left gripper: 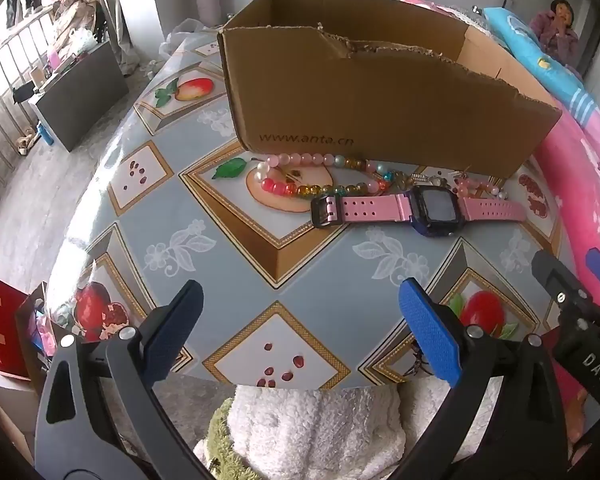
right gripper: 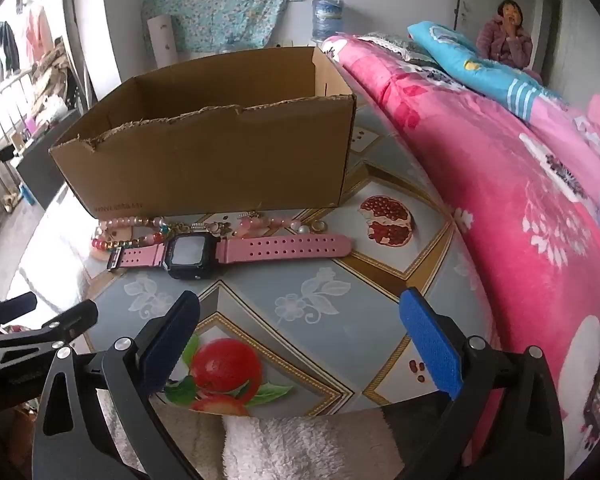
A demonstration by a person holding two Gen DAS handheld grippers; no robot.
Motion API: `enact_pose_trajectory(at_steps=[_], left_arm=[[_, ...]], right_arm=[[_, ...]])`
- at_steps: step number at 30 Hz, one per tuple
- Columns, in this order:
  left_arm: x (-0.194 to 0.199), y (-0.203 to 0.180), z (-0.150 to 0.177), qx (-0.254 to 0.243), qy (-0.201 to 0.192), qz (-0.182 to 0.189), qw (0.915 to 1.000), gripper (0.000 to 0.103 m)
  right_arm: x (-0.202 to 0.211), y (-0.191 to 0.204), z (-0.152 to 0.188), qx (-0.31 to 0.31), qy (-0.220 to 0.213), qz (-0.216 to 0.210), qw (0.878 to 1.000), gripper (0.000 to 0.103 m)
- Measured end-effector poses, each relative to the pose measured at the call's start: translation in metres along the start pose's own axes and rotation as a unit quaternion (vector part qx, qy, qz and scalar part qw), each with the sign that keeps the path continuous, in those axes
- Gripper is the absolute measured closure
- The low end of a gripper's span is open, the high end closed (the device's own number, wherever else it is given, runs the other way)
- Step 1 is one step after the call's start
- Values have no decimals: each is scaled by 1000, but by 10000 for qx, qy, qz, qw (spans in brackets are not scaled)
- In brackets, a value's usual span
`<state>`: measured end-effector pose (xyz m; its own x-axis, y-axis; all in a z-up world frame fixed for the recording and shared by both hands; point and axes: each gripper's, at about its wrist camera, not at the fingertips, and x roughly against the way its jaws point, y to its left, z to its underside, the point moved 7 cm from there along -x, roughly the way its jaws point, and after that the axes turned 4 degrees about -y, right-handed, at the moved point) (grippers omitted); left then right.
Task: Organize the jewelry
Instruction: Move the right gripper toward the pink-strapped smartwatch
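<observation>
A pink-strapped watch (left gripper: 420, 205) with a black square face lies flat on the table in front of an open cardboard box (left gripper: 380, 100). Behind it lie a beaded bracelet (left gripper: 300, 176) with pink, yellow and green beads and a smaller pink bead piece (left gripper: 478, 188). In the right wrist view the watch (right gripper: 228, 250), the bracelet (right gripper: 128, 232), a small ring (right gripper: 318, 226) and the box (right gripper: 208, 156) show too. My left gripper (left gripper: 300, 328) is open and empty near the table's front edge. My right gripper (right gripper: 300, 340) is open and empty, to the right of the left one.
The round table (left gripper: 228, 240) has a fruit-patterned cloth. A pink quilted bed (right gripper: 500, 180) borders the table's right side. A person (right gripper: 508, 36) sits at the far right. A dark cabinet (left gripper: 80, 96) and a railing stand at the left. White fleece (left gripper: 312, 428) lies below the grippers.
</observation>
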<state>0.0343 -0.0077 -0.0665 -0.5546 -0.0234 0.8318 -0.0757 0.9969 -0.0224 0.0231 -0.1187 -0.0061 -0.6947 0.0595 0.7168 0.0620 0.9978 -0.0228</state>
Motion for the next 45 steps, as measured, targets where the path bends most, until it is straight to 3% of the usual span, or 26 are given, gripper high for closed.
enact_pose_trajectory(at_steps=[9,14,17,20,23,27,35,39,41,45], left_arm=[[-4,5,1,-63,-119,-44,9999,9],[-7,17,2,-196,-253,-87,9994,8],[-11,26,1,-158,-308,73,9994,8],[-11,33,-1,-118,-453,213,9987,8],[-10,39,-5,-91,-669,315,9972,8],[-8,36,-9,-202,-942,841,9918,8],[-5,27,-7,13,-1035,1768,9788,8],[-4,23,-6,12,-1101,1850,9766,8],[-2,22,-4,-55,-1165,1773,9772,8],[4,21,3,-339,-1285,1515,9795,8]], right_arm=[[-1,-1,-6,80,-193,-265,9994,5],[0,24,-18,507,-494,-779,9944,5],[-3,43,-22,843,-540,-1331,9860,5],[-10,59,-17,1157,-282,-1819,9761,13],[-26,76,-15,1833,-123,-1835,9657,19],[-48,86,-15,2432,131,-1856,9520,24],[-69,91,-5,3023,486,-2173,9268,36],[-77,86,-4,3270,622,-2119,9188,42],[-76,85,-5,3400,613,-2147,9135,50],[-70,89,0,3527,669,-2220,9066,50]])
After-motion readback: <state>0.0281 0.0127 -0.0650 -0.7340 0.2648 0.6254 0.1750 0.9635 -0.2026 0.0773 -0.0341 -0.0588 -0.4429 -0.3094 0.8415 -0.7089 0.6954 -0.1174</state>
